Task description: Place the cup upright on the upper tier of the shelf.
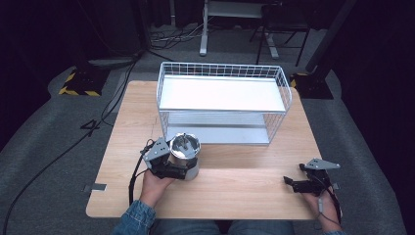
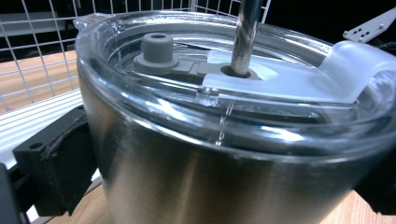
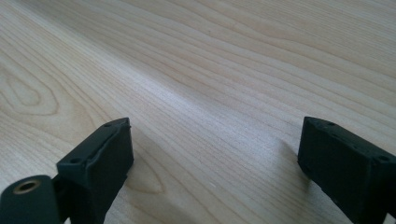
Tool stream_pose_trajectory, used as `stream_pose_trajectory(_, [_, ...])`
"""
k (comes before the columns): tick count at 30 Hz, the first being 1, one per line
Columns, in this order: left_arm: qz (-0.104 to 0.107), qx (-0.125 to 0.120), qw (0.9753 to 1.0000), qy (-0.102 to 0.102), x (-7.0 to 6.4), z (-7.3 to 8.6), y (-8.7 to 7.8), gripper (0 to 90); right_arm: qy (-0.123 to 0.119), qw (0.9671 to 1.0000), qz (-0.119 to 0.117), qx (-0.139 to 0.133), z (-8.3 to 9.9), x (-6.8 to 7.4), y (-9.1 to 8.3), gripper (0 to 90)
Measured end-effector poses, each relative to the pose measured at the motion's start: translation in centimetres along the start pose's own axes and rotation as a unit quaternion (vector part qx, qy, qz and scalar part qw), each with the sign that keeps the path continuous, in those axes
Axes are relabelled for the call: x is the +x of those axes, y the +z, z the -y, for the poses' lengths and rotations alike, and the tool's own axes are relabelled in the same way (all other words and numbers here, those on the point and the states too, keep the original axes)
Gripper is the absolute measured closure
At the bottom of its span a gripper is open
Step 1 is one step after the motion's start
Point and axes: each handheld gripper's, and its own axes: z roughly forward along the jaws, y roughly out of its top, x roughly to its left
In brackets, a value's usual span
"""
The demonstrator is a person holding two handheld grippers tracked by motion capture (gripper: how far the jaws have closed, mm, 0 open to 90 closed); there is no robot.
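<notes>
Gripping 1 steel tumbler (image 1: pixel 184 155) (clear lid, 1 straw), the left claw (image 1: pixel 172 165) clamps; right claw (image 1: pixel 291 183) gapes wide.

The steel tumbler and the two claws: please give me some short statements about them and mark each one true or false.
1. The left claw grips the steel tumbler. True.
2. The tumbler stands inside the wire rack. False: it stands on the wooden table, in front of the rack.
3. The right claw is open, with nothing between its jaws. True.
4. The tumbler has no lid. False: a clear lid covers it, with a metal straw through it.
5. The rack's top shelf carries a box. False: it is bare.
</notes>
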Motion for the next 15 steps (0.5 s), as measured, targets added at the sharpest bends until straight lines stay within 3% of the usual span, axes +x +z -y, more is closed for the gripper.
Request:
stream_pose_trajectory(6, [-0.020, 0.003, 0.9997, 0.015, -0.38, 0.05, 0.16, 1.3, 0.000, 1.0000, 0.002, -0.001, 0.00, 0.03, -0.01, 11.0])
stream_pose_trajectory(15, [-0.031, -0.006, 0.9993, 0.018, -0.67, 0.21, 0.16, 2.5, -0.003, 1.0000, 0.004, -0.002, 0.03, 0.07, -0.06, 12.3])
